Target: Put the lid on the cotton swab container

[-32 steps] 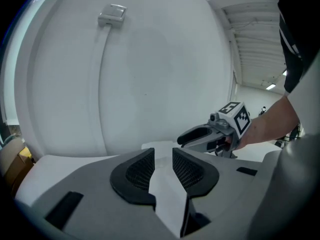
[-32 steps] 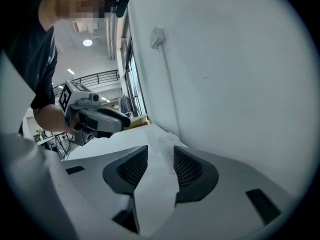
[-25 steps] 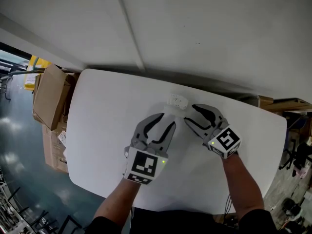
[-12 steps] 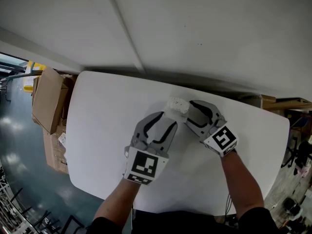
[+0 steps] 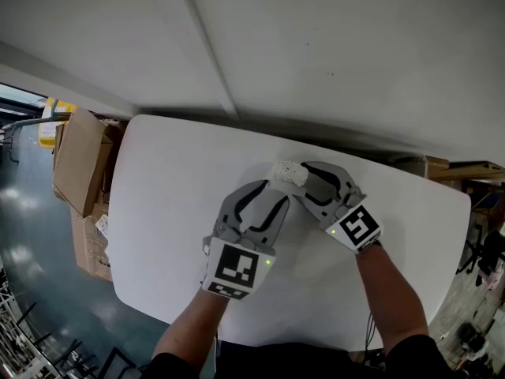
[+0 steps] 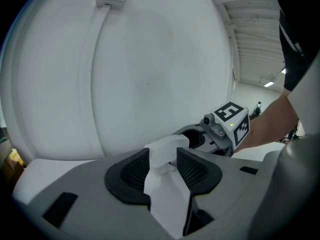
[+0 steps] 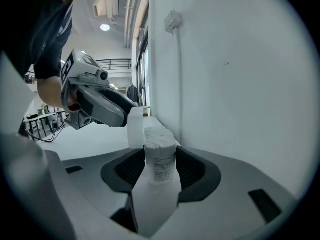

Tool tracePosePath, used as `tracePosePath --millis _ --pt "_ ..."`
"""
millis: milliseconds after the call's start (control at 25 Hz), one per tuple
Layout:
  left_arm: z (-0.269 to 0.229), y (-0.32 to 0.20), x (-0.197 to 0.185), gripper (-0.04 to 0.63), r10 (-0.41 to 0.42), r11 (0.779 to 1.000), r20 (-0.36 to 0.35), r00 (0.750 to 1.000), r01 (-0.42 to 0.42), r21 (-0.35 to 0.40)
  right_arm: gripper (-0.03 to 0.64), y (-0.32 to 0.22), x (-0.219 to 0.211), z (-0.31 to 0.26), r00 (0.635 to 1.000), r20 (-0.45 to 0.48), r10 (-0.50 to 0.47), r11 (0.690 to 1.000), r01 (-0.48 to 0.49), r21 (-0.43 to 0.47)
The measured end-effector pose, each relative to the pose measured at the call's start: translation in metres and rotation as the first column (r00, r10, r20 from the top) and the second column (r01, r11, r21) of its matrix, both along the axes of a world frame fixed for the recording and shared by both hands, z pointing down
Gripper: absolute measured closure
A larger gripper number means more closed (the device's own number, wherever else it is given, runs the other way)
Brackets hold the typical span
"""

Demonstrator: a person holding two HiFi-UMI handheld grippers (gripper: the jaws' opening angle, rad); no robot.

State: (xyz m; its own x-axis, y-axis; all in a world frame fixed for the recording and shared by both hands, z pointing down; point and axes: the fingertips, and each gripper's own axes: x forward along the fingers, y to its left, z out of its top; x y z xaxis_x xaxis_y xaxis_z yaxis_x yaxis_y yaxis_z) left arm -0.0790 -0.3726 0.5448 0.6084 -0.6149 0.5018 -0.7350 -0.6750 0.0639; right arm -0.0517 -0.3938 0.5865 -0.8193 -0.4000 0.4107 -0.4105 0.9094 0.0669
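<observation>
Two steps remained: grasping, capping. The left gripper (image 6: 163, 160), jaws just opened wide, framed the translucent white plastic lid (image 6: 167, 145) unpinched; the right gripper (image 7: 160, 159), its spread jaws just easing inward, flanked the uncapped clear cotton swab container (image 7: 160, 149). Only the right gripper view showed lid beside container.

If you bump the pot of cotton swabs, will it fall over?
Probably quite easily: the cotton swab container stands tall and narrow, so a nudge near the top may tip it. Its top is open, so the swabs packed at its mouth could spill. It looks like thin plastic, likely very light.
</observation>
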Motion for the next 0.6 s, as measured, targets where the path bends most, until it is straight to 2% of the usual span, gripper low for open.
tracePosePath --millis 280,600 --pt "0.005 0.012 -0.008 0.423 -0.012 1.0 0.012 1.0 0.012 -0.029 0.439 0.029 -0.012 0.003 0.996 -0.033 -0.078 0.996 0.077 -0.033" --pt "0.006 0.036 0.0 0.423 -0.005 0.999 0.005 1.0 0.005 -0.049 0.439 0.061 -0.005 0.004 0.993 -0.06 -0.106 0.993 0.103 -0.055"
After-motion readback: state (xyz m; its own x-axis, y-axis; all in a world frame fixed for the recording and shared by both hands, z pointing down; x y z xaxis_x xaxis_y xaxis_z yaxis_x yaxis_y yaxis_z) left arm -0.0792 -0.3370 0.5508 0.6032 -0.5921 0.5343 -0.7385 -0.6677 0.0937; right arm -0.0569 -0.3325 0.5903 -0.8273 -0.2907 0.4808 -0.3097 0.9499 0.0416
